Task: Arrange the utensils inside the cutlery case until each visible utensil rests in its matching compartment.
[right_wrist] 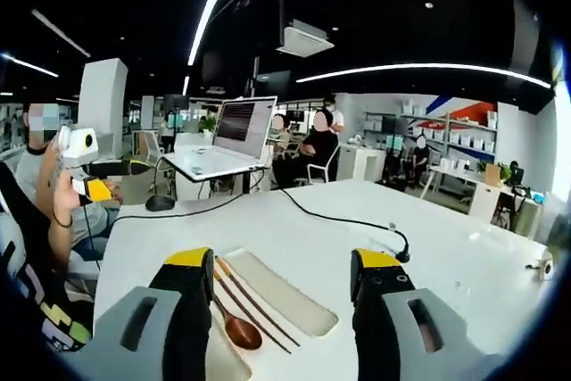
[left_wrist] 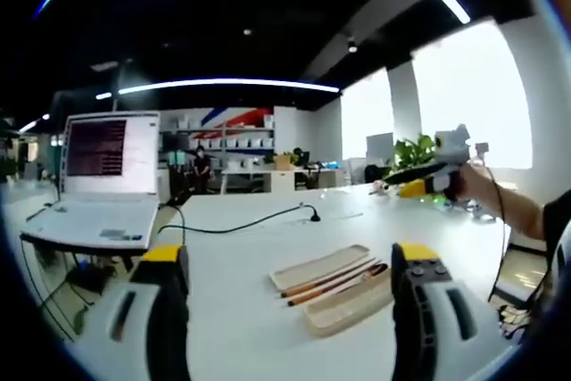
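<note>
Between right hand-held gripper point(right_wrist: 283, 296) jaws, cutlery case point(right_wrist: 294, 296)

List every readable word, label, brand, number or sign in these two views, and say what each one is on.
None can be read.
Laptop screen: rows of text, too small and blurred to read.
Cutlery case, chopsticks, wooden spoon, left gripper, right gripper: no lettering seen.

Beige cutlery case point(left_wrist: 335, 287), brown utensils point(right_wrist: 239, 310) (white table point(right_wrist: 446, 256)).
</note>
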{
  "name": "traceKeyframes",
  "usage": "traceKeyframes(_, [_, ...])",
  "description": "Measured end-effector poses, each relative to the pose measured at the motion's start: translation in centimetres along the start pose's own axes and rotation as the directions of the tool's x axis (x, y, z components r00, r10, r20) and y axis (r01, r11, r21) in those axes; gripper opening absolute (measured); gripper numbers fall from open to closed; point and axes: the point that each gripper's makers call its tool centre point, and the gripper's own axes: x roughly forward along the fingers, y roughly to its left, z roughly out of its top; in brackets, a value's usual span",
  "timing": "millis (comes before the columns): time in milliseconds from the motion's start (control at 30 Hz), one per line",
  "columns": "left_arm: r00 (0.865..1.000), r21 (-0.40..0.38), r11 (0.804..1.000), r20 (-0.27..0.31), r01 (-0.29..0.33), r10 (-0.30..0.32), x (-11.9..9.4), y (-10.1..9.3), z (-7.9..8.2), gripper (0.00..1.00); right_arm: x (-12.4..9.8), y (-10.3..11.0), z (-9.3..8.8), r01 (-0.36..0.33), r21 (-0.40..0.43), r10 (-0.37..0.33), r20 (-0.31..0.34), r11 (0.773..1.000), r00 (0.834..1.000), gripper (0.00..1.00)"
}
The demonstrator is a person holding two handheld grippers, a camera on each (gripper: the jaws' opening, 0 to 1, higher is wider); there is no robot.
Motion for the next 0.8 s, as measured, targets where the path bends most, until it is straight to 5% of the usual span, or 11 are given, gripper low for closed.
traceKeyframes(267, [1.0, 0.019, 1.0, -0.018, 0.012, -0.012, 0.4, -0.4, -0.5, 0.98, 2.7, 1.9, -0.5, -0.01, -0.284, -0.004, -0.051, 0.959, 0.999, 0.65])
traceKeyframes(433, [0.999, 0.02, 0.999, -0.025, 0.039, -0.038, 0.5, -1.1, -0.8, 0.98, 4.7, 4.2, -1.8, -0.127, -0.323, 0.092, -0.122, 0.938, 0.988, 0.62])
traceKeyframes(567, [0.999, 0.018, 0.999, -0.024, 0.043, -0.042, 0.5, -1.2, -0.7, 0.98, 6.0, 5.8, -3.2, -0.229, -0.347, 0.168, -0.199, 0.909, 0.966, 0.46])
traceKeyframes(800, [0.999, 0.008, 0.999, -0.015, 0.047, -0.047, 0.5, -1.0, -0.5, 0.98, 8.0, 5.4, -4.9, -0.291, -0.333, 0.202, -0.277, 0.897, 0.939, 0.43])
